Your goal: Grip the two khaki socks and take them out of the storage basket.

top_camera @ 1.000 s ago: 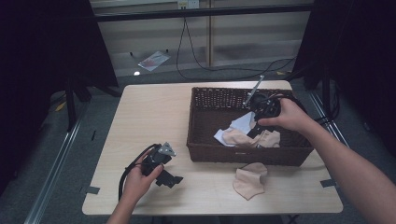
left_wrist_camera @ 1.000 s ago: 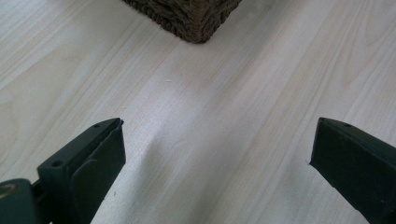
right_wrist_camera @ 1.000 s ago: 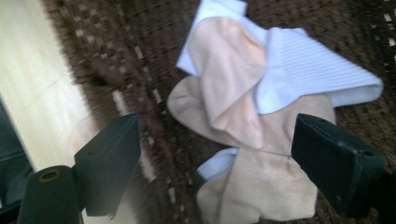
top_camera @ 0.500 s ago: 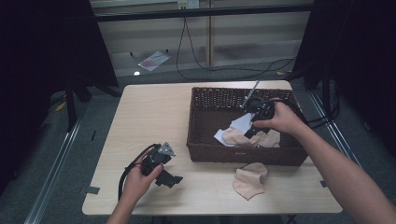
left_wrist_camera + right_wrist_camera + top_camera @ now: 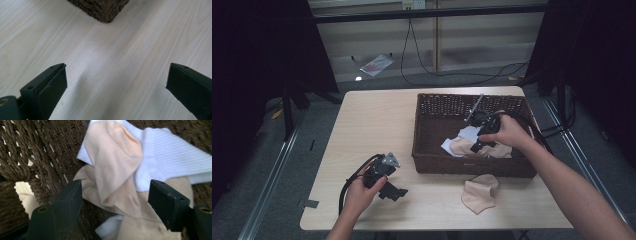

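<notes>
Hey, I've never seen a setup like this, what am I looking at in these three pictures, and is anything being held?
A person sits at a wooden table with a hand-held two-jaw tool in each hand; there is no robot arm. The high view looks down from above. The other two pictures come from small cameras riding on each tool, looking out between its black jaws.

The left tool rests on the bare tabletop near the basket's corner, jaws wide open and holding nothing.

The right tool reaches down into the brown wicker basket. Its jaws have just been closing, with a beige sock between them, though they don't press on it yet. A white sock lies beside it. Another beige sock lies on the table in front of the basket.
</notes>
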